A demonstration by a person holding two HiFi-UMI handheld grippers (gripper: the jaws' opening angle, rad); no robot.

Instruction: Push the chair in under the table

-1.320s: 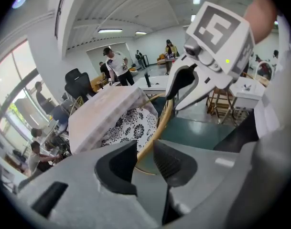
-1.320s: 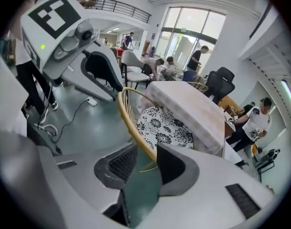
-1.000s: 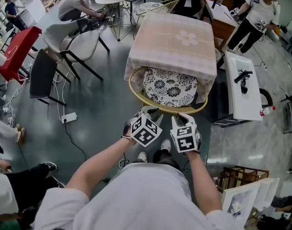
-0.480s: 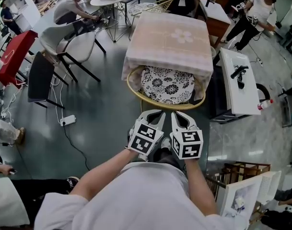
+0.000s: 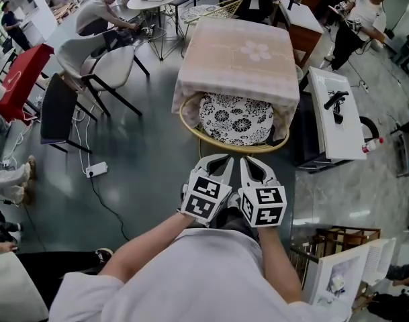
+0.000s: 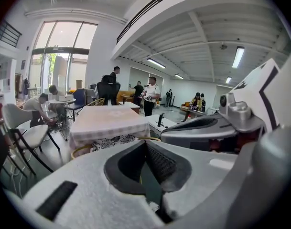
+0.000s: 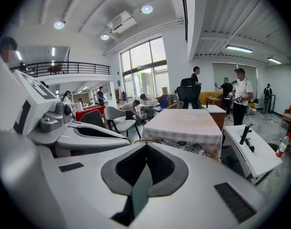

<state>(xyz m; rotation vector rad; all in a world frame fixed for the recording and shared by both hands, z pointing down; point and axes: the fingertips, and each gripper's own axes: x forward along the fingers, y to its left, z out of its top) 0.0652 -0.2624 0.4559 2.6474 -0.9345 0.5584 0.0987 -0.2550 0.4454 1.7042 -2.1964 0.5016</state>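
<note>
Pointing up-frame under table [image 5: 238,52], chair [image 5: 236,118] with far half hidden by cloth, legs seemingly too; left gripper [image 5: 217,159], right gripper [image 5: 252,161] closed, empty.

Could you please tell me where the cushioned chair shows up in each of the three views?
Head view: the chair is at centre, in the upper half, partly under the table.
Left gripper view: the chair is left of centre, just below the table.
Right gripper view: the chair is right of centre, just below the table.
Shared landmark: the table, draped in pale fabric, sits directly above the chair in every view.
</note>
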